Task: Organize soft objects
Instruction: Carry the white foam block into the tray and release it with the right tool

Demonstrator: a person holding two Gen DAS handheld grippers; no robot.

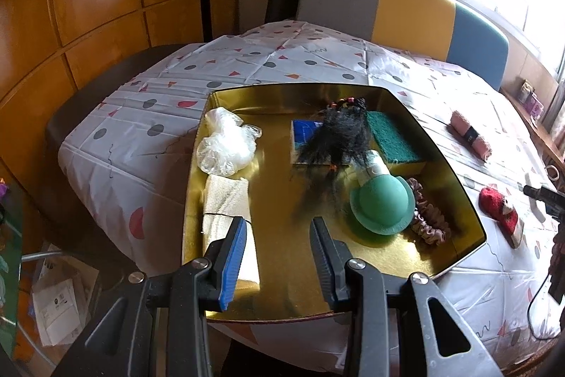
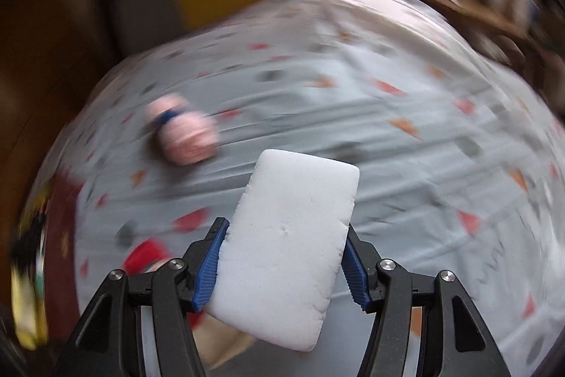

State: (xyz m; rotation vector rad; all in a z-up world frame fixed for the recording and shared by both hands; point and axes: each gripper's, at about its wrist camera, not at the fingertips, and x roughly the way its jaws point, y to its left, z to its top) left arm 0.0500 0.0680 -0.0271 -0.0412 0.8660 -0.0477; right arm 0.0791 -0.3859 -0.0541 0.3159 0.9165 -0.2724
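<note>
A gold tray [image 1: 282,278] on the table holds a clear plastic bag [image 1: 226,143], folded beige cloth [image 1: 226,204], a black wig [image 1: 339,136], a green scouring sponge [image 1: 392,136], a green hat [image 1: 381,207] and a scrunchie [image 1: 429,221]. My left gripper [image 1: 279,257] is open and empty over the tray's near edge. My right gripper [image 2: 282,257] is shut on a white foam sponge [image 2: 286,249], held above the tablecloth. A pink rolled towel [image 1: 469,136] [image 2: 183,133] and a red sock [image 1: 499,218] [image 2: 144,257] lie on the table right of the tray.
The table has a white patterned cloth [image 1: 148,115]. A grey, yellow and blue chair [image 1: 406,6] stands behind it. A wooden cabinet [image 1: 88,6] is at the left. Papers [image 1: 60,302] lie on the floor. The right wrist view is motion-blurred.
</note>
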